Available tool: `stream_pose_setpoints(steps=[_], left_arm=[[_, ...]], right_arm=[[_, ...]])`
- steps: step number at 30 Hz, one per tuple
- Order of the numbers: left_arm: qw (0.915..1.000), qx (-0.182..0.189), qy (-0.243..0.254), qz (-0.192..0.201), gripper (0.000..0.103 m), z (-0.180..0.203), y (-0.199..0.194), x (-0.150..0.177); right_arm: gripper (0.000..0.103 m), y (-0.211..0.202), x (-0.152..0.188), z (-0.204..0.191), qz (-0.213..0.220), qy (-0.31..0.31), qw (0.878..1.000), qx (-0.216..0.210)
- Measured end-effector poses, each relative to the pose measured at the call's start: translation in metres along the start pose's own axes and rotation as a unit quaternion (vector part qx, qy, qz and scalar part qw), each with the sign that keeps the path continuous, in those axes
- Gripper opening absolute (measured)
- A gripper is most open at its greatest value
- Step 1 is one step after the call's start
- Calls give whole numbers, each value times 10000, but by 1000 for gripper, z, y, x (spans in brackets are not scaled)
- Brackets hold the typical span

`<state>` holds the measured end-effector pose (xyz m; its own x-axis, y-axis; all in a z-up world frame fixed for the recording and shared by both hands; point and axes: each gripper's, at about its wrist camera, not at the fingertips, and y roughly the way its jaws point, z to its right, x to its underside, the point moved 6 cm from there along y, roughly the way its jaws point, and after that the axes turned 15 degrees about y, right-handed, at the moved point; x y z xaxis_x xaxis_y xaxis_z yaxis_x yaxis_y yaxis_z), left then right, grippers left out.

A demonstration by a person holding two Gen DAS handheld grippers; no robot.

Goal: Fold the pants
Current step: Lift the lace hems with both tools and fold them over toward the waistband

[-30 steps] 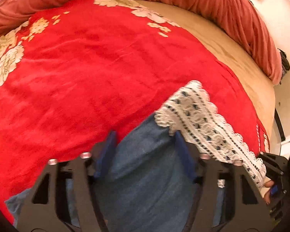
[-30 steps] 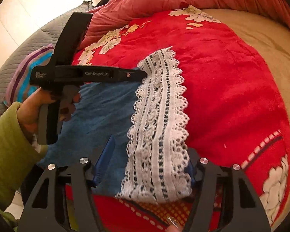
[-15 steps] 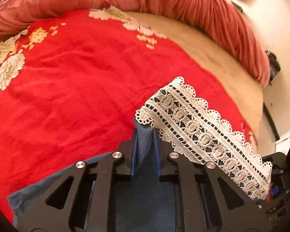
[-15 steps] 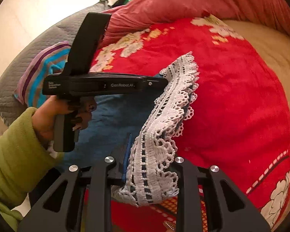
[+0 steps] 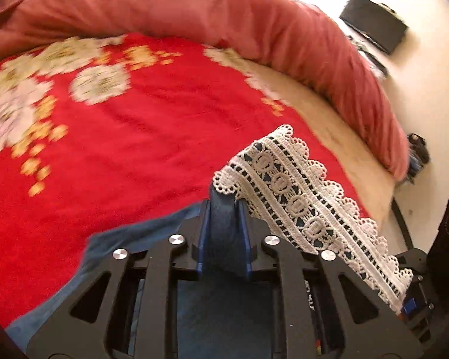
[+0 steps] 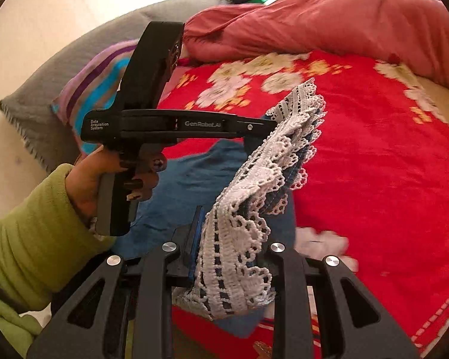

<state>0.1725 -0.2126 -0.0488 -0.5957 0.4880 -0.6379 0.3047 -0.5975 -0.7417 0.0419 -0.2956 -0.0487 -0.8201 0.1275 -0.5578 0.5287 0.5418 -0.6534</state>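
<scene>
Lifting pants [image 5: 224, 305] by lace hem [image 6: 239, 248]; left tool [image 5: 223, 224] and right tool [image 6: 224, 251] both pinching cloth; should raise evenly, keep hem taut.

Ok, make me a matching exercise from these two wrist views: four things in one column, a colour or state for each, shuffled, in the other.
Things:
1. lace hem
2. left gripper
3. bedspread
4. sleeve

Colour or state:
A. green
B. red with pale flowers
C. shut on blue denim
D. white, lifted off the bed

Pairs: 1-D, 2-C, 3-B, 4-A
</scene>
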Motion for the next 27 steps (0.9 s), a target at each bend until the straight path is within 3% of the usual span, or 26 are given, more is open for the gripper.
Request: stream_pose_setpoints(steps=[6,7,11,15,19,22,24,27], left_arm=[[9938,-206,-1073,184,11,-52,-31,47],[9924,-225,-1181,261,11,-58,-38,49],[9859,-338,-1478,705,27,-72,-74,64],[9798,-383,-1727,937,27,-77,-98,79],[9719,-342,-2092,1019,34,-88,-107,96],[9640,-189,-2421,1080,34,-97,-107,110],[9603,-63,-2580,1057,34,-100,-105,119],[9562,97,-2743,1019,34,-101,-100,124]], right_arm=[[23,44,15,-16,-448,-104,9989,73],[23,47,17,-20,-469,-160,9987,97],[23,54,22,-37,-500,-498,9972,257],[23,63,28,-56,-530,-945,9932,416],[27,80,45,-72,-672,-1366,9867,569],[39,94,62,-82,-887,-1586,9812,648],[53,97,70,-92,-995,-1653,9801,478],[56,88,74,-107,-1025,-1792,9784,97]])
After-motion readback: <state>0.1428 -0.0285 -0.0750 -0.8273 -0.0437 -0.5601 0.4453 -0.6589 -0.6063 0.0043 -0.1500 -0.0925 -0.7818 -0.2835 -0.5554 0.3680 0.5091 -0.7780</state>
